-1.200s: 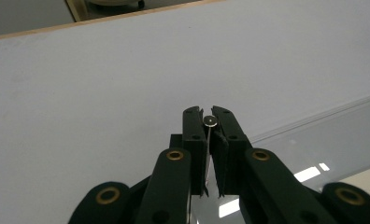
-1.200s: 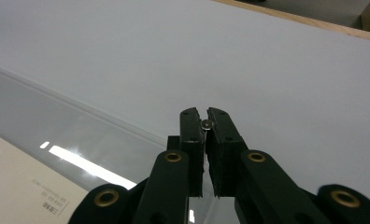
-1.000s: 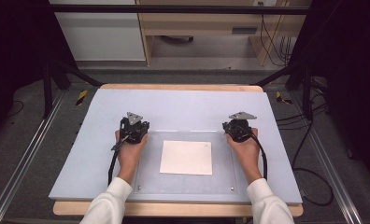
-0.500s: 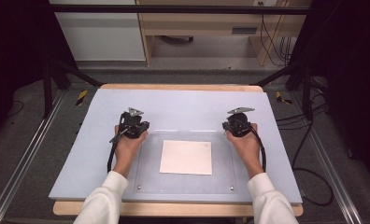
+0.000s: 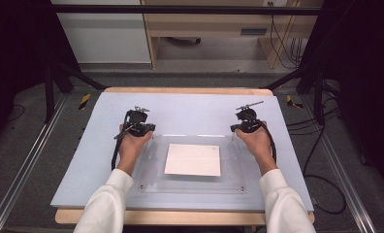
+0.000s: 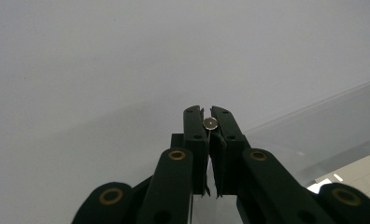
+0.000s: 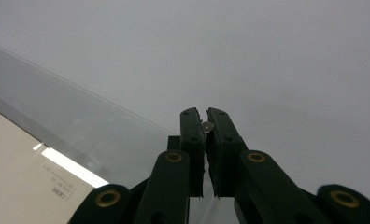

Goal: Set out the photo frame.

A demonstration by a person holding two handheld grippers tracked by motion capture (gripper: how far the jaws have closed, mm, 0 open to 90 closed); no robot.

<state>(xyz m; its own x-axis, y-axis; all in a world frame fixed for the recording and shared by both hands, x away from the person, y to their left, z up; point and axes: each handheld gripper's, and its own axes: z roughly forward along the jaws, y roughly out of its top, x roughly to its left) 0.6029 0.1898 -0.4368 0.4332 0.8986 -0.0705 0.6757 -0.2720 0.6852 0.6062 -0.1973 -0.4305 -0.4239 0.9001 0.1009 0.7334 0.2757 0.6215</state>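
Note:
A clear acrylic plate (image 5: 146, 180) lies on the pale grey-blue table mat (image 5: 190, 107), with a white paper sheet (image 5: 192, 159) under its middle. My left gripper (image 5: 140, 112) hovers over the plate's far left corner, held in a hand. Its jaws stand pressed together (image 6: 207, 113), and a tiny silver round piece shows between the tips. My right gripper (image 5: 246, 110) is by the plate's far right corner. It is shut too (image 7: 205, 115), with the same small silver spot at the tips. The plate's edge (image 6: 314, 107) and the sheet (image 7: 15, 168) also show.
Small screws sit at the plate's near corners (image 5: 142, 186). A wooden edge (image 5: 180, 91) borders the far side of the table. Metal rails (image 5: 25, 165) run along both sides, and cables (image 5: 321, 145) lie on the floor at the right.
Both hands have carried their grippers a little farther from the person, from over the plate's far edge toward the open mat beyond. The jaws look unchanged.

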